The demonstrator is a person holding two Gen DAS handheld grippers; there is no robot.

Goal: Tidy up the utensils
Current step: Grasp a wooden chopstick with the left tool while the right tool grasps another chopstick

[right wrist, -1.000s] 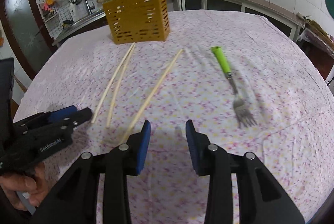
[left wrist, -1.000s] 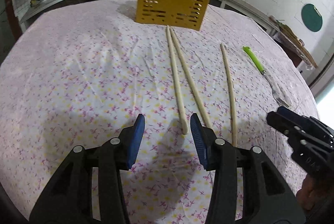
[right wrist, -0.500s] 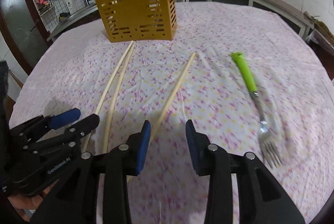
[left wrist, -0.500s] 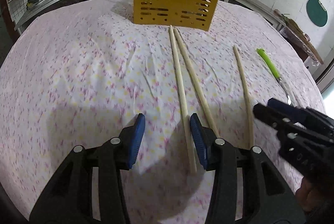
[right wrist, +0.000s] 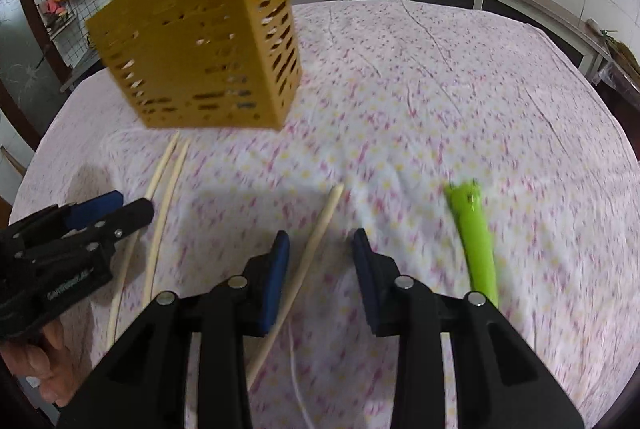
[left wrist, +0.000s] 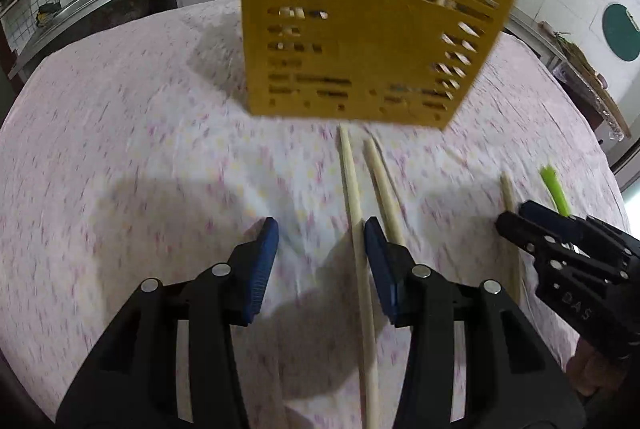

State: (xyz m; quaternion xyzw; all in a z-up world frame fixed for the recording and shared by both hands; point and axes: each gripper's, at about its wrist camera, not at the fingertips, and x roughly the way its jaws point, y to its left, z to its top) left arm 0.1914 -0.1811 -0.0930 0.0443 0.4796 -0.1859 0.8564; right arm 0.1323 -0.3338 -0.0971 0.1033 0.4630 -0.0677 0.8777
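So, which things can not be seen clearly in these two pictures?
- Fork: right wrist view, tines hidden behind the right gripper.
- Yellow holder: both views, contents mostly hidden by its slotted walls, top cut off.
- Single chopstick: left wrist view, near end behind the gripper bodies.
- Tablecloth print: motion blur.

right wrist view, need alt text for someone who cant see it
The right gripper, jaws closing, straddles a chopstick on a floral cloth. A green-handled utensil lies to its right. At left, the left gripper is over two more chopsticks leading to a yellow holder.
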